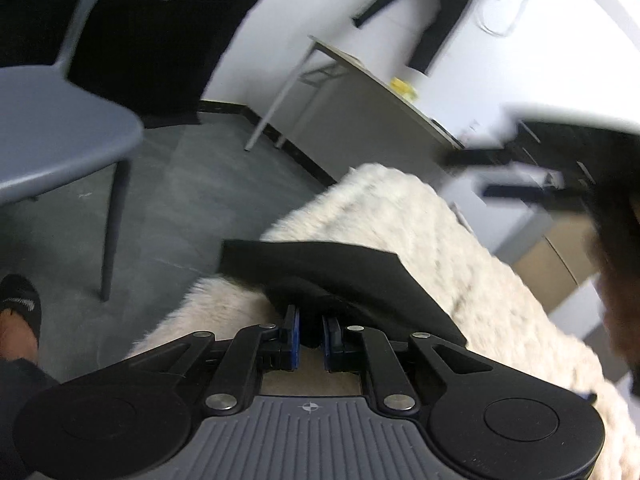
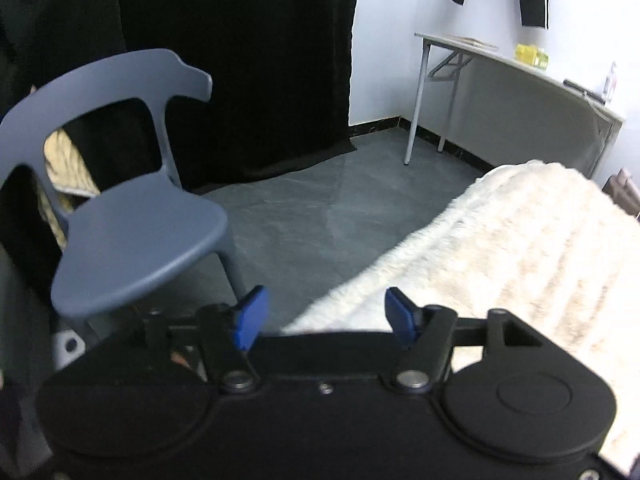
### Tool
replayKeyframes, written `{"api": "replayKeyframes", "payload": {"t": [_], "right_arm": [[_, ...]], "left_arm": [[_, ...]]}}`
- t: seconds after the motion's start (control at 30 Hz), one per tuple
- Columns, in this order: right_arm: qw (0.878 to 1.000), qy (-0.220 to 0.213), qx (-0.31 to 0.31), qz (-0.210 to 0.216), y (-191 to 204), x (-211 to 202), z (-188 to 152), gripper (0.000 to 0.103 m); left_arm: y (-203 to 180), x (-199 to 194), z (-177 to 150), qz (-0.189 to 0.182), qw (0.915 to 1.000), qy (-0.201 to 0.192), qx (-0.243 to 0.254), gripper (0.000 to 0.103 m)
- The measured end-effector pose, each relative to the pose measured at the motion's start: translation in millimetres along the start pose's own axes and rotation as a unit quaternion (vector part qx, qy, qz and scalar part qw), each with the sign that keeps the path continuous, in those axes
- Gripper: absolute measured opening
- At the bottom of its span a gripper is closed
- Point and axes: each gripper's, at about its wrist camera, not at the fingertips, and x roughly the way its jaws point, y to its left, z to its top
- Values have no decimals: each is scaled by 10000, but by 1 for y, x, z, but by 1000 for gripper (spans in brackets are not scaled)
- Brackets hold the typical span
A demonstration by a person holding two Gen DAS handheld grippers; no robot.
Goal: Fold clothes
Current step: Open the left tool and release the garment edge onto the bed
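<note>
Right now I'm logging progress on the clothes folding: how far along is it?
Nothing looks finished: no folded pile shows in either view. In hand: the left gripper is shut on a black garment, held over the fluffy cream blanket. The right gripper is open and holds nothing. Still left: the folds themselves, and setting the garment down.

Left gripper (image 1: 311, 330) jaws nearly closed, pinching black cloth (image 1: 320, 272) between blue pads. Right gripper (image 2: 326, 318) jaws spread wide, nothing between them. Right blurred in left view.
</note>
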Motion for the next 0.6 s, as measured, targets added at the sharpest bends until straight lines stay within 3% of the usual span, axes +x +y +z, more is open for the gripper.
{"api": "replayKeyframes", "payload": {"t": [0.2,0.33,0.43,0.5,0.6], "right_arm": [[9973,404,-383,-483,-25,-18,-59,66],[9965,517,297,-595,-39,-22,-99,66],[9936,589,814,-512,-46,-23,-122,66],[9919,660,969,-498,-48,-24,-135,66],[9910,670,1021,-544,-50,-28,-144,66]], "left_arm": [[29,-11,12,389,9946,-521,-812,10],[49,-23,20,608,9847,-993,-1295,10],[48,-31,22,770,9816,-1211,-1261,10],[40,-43,22,973,9770,-1595,-1025,10],[37,-52,24,1207,9670,-2018,-982,27]]}}
